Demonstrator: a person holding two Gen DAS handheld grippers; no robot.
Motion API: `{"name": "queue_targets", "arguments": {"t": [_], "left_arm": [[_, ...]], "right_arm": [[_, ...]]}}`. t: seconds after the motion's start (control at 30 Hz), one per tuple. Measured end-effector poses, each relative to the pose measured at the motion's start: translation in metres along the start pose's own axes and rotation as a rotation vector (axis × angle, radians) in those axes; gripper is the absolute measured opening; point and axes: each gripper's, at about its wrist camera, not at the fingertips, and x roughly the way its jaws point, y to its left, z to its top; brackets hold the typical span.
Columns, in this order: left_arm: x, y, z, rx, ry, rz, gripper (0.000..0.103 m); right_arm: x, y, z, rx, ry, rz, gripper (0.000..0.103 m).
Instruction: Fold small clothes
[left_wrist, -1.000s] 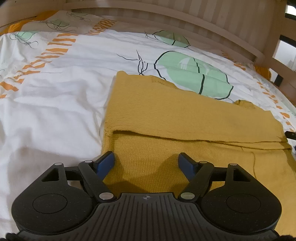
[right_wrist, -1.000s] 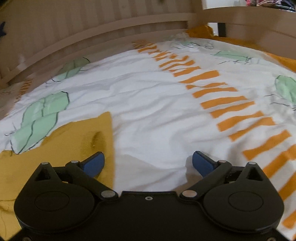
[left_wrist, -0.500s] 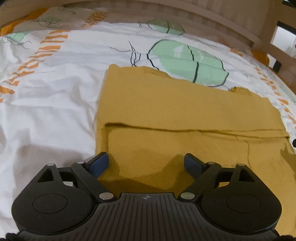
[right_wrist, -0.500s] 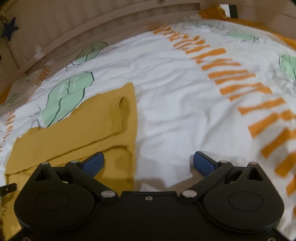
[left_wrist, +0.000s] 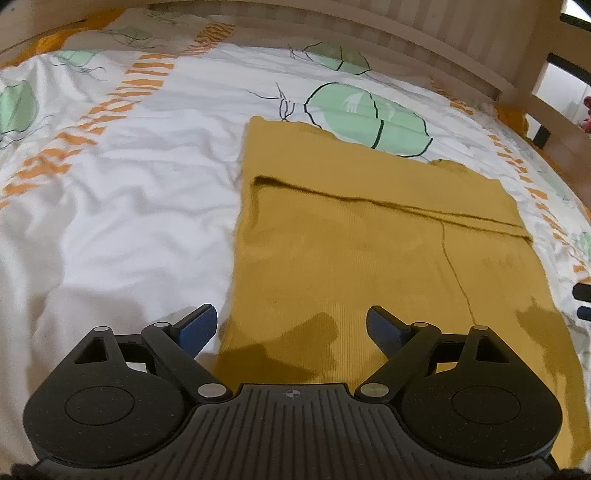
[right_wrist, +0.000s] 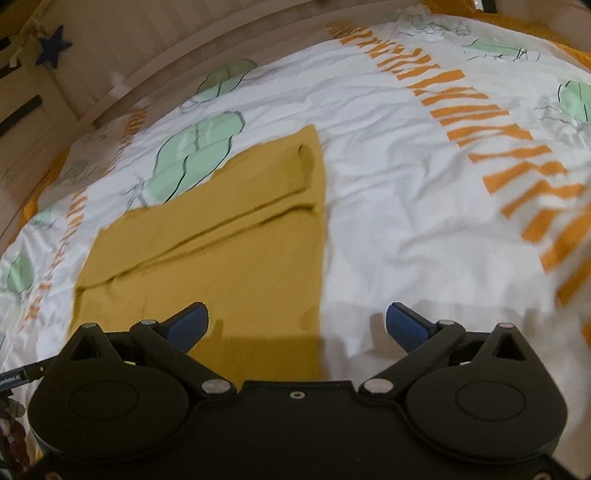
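1. The mustard-yellow knitted garment (left_wrist: 369, 251) lay flat on the white bedsheet printed with green leaves and orange stripes (left_wrist: 122, 206), already folded once, with a long fold line crossing it near its far edge.

2. And there was the left gripper (left_wrist: 291, 325), jaws spread wide, holding nothing! It hovered over the garment's near-left corner: one blue pad (left_wrist: 195, 326) over bare sheet, the other over the knit, so the left side edge ran up between them.

3. The right gripper (right_wrist: 297, 325) was just as open and just as empty. It straddled the garment's right side edge, its left pad over yellow cloth, its right pad (right_wrist: 406, 326) over white sheet.

4. Here was what mattered: the garment's long axis ran across the bed from one gripper to the other, and each gripper stood at its own near corner, about equally close. The cloth stretched straight ahead of both, away toward the pale wooden slatted bed rail (left_wrist: 424, 40) along the far edge of the bed.

5. From where I stood, the next fold looked likely to begin at those near corners. Whether the jaws sat low enough to bite the knit, I could not tell.

6. One loose thread or seam line (left_wrist: 454, 269) trailed down the right half. Worth watching.
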Motion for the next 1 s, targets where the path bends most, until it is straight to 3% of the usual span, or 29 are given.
{"name": "queue_targets", "arguments": {"t": [0.37, 0.67, 1.0], "left_arm": [[-0.051, -0.006, -0.043, 0.03, -0.017, -0.016, 0.088], [-0.067, -0.008, -0.074, 0.076, 0.01, -0.011, 0.088], [-0.079, 0.005, -0.09, 0.048, 0.016, 0.014, 0.088]], "right_arm": [[-0.044, 0.012, -0.051, -0.029, 0.079, 0.017, 0.102], [-0.064, 0.02, -0.082, -0.031, 0.128, 0.019, 0.102], [-0.072, 0.023, -0.105, -0.05, 0.156, 0.008, 0.102]]}}
